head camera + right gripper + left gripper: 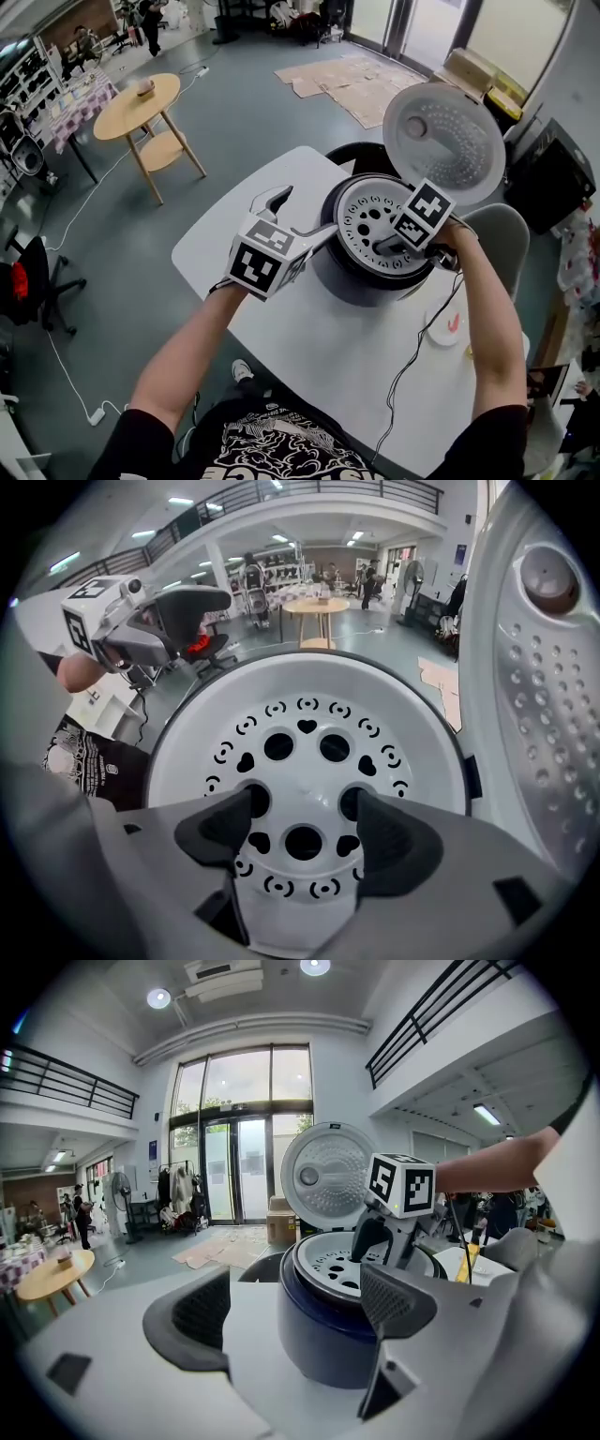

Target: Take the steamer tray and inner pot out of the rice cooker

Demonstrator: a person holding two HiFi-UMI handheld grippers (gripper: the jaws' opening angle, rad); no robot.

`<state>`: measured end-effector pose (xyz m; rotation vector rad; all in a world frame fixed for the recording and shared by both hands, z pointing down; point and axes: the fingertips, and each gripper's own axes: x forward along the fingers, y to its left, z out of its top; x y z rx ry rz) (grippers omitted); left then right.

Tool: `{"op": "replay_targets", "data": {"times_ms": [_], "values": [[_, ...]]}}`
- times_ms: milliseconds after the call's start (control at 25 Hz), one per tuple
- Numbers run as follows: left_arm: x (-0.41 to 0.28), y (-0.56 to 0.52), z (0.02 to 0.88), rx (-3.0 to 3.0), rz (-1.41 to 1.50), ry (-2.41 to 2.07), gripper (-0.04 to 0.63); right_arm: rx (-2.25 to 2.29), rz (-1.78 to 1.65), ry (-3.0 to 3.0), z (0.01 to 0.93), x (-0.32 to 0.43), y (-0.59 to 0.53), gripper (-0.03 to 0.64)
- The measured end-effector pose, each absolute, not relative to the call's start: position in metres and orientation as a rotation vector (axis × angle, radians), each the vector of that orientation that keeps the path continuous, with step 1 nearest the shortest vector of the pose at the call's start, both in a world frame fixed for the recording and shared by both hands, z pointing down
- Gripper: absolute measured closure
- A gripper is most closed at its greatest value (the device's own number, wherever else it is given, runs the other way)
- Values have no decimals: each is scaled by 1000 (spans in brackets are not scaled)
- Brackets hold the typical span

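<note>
A dark rice cooker [361,281] stands on the white table [234,253] with its lid [445,141] swung up. The white steamer tray [367,217], pierced with round and heart-shaped holes, sits in its mouth and hides the inner pot. My right gripper [386,247] points steeply down into the tray [309,700]. It [305,827] is open, with its fingertips [230,817] at two of the round holes and the tray's middle between them. My left gripper [298,214] is open and hovers by the cooker's left side, with the cooker body [323,1335] in front of its jaws.
A black cable [422,342] runs across the table's near right part past a small white dish [442,328]. A grey chair [502,234] stands to the right and a dark one [361,155] behind the cooker. A round wooden side table [141,103] is far off on the floor.
</note>
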<state>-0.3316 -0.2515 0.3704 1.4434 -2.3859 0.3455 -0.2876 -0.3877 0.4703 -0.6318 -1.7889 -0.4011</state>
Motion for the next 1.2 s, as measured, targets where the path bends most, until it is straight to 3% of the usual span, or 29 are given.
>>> {"op": "replay_targets", "data": {"times_ms": [680, 1200], "values": [[-327, -231, 373, 1414, 312, -2401, 175, -579, -433, -1676, 479, -286, -379, 313], [-306, -214, 340, 1585, 255, -2371, 176, -440, -538, -1724, 402, -262, -361, 318]]}}
